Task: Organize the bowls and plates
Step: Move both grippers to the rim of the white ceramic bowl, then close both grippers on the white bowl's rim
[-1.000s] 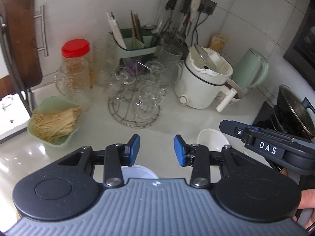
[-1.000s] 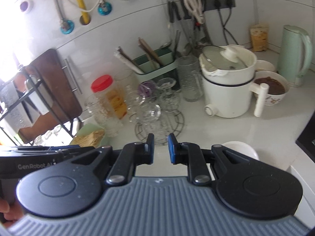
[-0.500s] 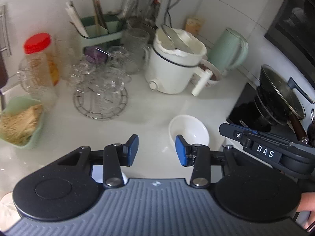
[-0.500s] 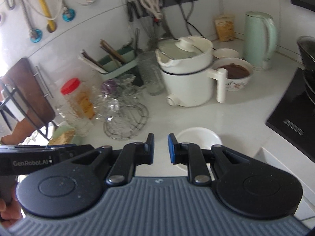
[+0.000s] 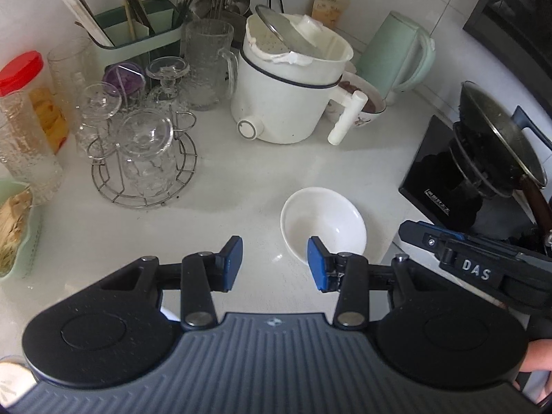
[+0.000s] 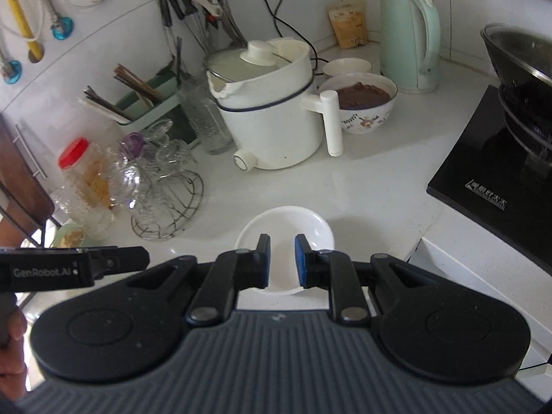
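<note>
Left-wrist view: my left tool (image 5: 274, 264) hangs half-wide and empty over the bench (image 5: 220, 214), white bowl (image 5: 322, 224) just beyond its right finger. Right-wrist view: my right tool (image 6: 281, 260), narrow and empty, hovers above the same bowl (image 6: 284, 229).

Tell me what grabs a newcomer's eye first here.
An empty white bowl sits alone on the pale counter, right before the right gripper, whose jaws stand slightly apart. Behind it stands a white electric pot, with a bowl of brown food at its handle and a rack of upturned glasses to its left.
</note>
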Available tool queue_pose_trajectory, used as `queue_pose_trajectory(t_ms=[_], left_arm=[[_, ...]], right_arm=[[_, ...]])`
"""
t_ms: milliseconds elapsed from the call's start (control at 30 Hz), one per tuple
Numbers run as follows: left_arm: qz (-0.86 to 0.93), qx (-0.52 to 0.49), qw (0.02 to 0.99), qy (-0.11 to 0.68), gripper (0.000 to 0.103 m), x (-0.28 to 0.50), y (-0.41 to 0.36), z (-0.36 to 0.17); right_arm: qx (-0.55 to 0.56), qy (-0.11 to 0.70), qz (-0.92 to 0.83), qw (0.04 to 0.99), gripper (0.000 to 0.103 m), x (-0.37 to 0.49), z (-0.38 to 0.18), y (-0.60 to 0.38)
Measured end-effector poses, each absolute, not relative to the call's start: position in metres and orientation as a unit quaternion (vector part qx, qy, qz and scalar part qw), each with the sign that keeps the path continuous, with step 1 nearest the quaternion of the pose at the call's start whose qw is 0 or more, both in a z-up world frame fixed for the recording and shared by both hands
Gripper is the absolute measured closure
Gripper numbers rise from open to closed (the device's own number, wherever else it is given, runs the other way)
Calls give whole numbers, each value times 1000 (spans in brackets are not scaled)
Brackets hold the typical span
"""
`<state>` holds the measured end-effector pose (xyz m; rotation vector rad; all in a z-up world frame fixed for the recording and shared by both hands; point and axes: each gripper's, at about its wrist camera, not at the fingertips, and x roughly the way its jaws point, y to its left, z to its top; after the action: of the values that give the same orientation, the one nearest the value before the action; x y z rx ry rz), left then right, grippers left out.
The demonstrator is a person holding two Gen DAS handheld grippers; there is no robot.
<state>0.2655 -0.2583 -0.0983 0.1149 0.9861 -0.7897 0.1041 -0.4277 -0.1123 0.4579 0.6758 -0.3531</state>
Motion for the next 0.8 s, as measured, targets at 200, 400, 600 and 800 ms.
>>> queue_pose_trajectory(t_ms=[200, 400, 600, 800], left_arm=[[-364, 52, 798, 477, 56, 287, -285, -118], [-359, 60, 783, 505, 56, 304, -313, -142], [-357, 65, 765, 532, 56, 318, -328, -162], [-360, 44, 755, 547, 56, 328, -333, -178]], right_arm=[[220, 331, -174, 901, 84, 120, -123, -450], [234, 343, -181, 892, 75, 139, -136, -477], [247, 366, -181, 879, 64, 153, -155, -493], [265, 393, -161, 866, 63, 161, -179, -500]])
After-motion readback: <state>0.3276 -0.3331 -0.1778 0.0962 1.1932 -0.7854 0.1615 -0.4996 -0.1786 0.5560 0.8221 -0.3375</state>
